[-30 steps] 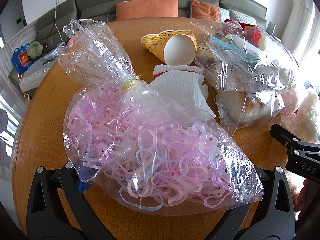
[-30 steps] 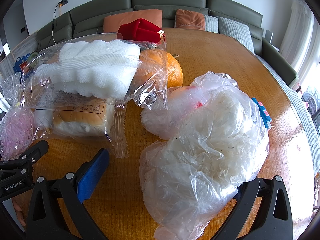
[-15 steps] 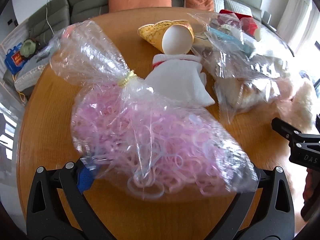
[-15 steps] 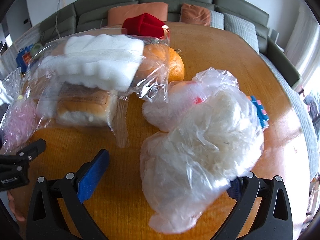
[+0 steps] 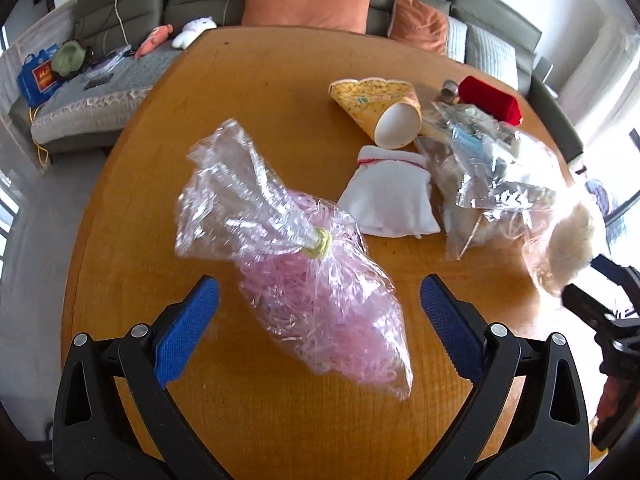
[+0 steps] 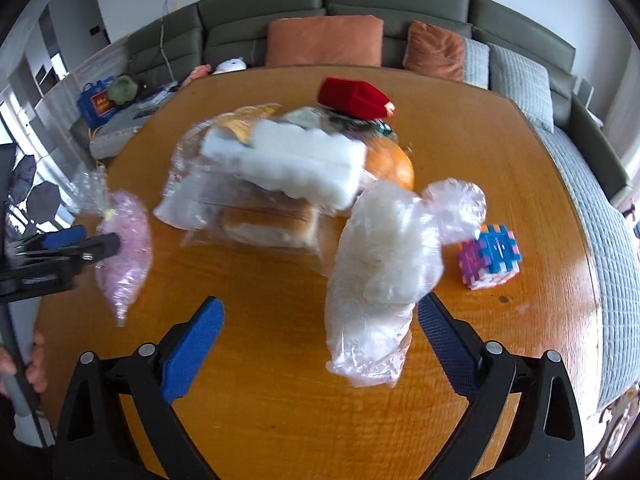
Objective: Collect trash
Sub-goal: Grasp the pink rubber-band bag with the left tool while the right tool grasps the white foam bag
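On wooden table [image 5: 260, 92], tied clear bag of pink bands [image 5: 320, 292], both tools released, left tool [image 5: 320, 312], right tool [image 6: 320, 336]

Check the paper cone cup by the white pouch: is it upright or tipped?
Tipped. The paper cone cup lies on its side on the table, open white mouth facing the camera, beside the white pouch.

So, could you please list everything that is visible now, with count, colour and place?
rubber-band bag: 1, pink, table front left
fluff bag: 1, white, front right
foam-and-bread bag: 1, clear, centre
orange: 1, behind foam
red box: 1, far centre
paper cone: 1, yellow, lying down
cloth pouch: 1, white
puzzle cube: 1, multicoloured, right
table: 1, wooden
left gripper: jaws open
right gripper: jaws open
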The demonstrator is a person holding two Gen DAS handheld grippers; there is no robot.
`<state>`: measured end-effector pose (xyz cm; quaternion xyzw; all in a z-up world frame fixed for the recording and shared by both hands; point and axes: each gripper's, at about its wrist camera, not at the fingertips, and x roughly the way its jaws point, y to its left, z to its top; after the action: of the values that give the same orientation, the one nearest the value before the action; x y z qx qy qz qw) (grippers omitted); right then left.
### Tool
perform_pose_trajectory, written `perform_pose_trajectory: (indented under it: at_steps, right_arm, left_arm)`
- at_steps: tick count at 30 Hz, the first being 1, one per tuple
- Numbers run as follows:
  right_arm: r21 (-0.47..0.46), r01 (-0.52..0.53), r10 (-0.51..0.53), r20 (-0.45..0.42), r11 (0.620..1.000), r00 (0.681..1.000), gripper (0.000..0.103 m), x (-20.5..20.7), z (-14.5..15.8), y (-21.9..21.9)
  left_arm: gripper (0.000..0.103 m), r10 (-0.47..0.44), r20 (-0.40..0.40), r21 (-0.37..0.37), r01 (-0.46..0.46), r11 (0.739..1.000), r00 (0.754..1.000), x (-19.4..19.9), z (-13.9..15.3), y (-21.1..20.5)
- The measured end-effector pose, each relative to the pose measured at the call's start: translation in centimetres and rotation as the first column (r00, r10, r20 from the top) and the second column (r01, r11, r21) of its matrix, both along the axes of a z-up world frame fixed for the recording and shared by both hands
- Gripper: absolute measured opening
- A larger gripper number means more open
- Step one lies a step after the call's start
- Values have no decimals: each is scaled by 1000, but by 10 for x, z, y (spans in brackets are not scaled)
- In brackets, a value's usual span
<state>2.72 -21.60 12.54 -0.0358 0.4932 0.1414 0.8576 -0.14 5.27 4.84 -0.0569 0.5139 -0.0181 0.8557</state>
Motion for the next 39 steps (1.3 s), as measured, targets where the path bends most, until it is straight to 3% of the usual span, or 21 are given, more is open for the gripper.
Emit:
perform_pose_trajectory:
  at_steps: [7,9,11,14,17,21,25,28,30,33,39]
  right_arm:
    - [21,-33,32,38,999,999,97,7,25,12]
    - [19,-44,43,51,999,998,97,12,30,17]
    - [11,-52,51,66,999,996,97,20,35,20]
    - [-2,-77,77,75,997,994,97,31,39,24]
    - [-49,-164,167,73,985,983,97,45,42,36]
    - [-160,-295,307,56,942,950,97,62,36,61]
    - [-240,-325,343,38,915,938,97,80,20,76]
    - [-262,-346,355,-16,901,935,81,89,4,80]
    - [-281,-349,351,-47,894,935,63,93,-6,81]
    - [-258,-324,324,-43,910,945,43,96,0,77]
    - [-201,-253,263,26,947,964,39,89,27,67]
  left_arm:
    - [97,10,-91,50,-6,999,996,7,-23,-4]
    - [86,19,-99,32,-16,999,995,7,-25,-1]
    - [64,28,-102,25,-25,999,994,9,-26,3]
    - [49,16,-84,11,-15,1000,996,9,-23,7]
    - [44,9,-83,-15,-10,1000,996,9,-20,11]
    - [43,9,-87,-47,-13,999,996,9,-14,15]
    - [43,24,-81,-44,-27,999,996,0,-8,18]
    - [43,32,-67,-50,-35,998,997,-5,-4,19]
    - [43,34,-56,-44,-37,998,998,-8,-1,20]
    - [43,39,-42,-41,-41,998,998,-13,3,22]
    - [43,44,-12,-45,-44,998,999,-19,15,25]
